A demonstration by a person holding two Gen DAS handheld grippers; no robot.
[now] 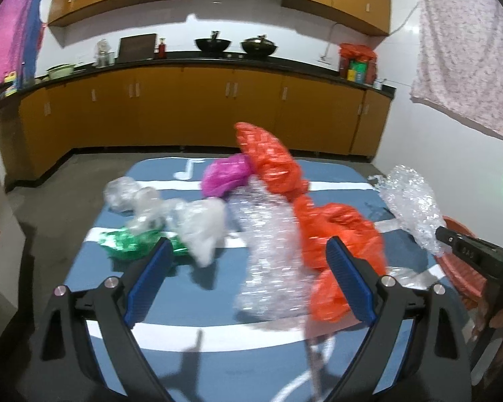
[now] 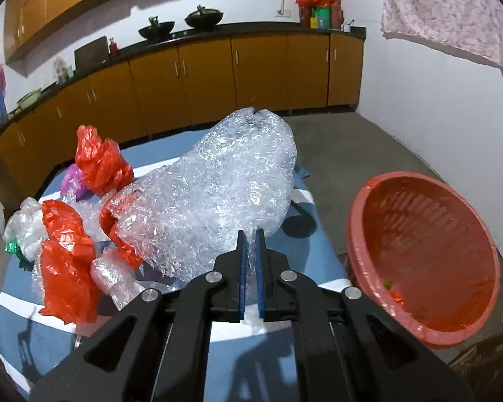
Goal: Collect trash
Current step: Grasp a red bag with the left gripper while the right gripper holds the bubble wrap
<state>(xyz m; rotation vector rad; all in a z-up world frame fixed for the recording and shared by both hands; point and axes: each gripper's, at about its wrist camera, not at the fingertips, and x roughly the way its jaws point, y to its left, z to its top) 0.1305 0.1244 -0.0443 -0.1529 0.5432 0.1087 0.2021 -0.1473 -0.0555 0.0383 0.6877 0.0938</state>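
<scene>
My right gripper is shut on a big sheet of clear bubble wrap and holds it above the blue table; the same sheet shows at the right in the left wrist view. My left gripper is open above the table, with another bubble wrap piece and an orange plastic bag between its fingers. A purple bag, clear bags and a green wrapper lie further back. A red basket stands right of the table.
Orange kitchen cabinets with a dark counter and woks line the far wall. A floral cloth hangs at the right. The grey floor lies around the table. A few scraps lie in the basket.
</scene>
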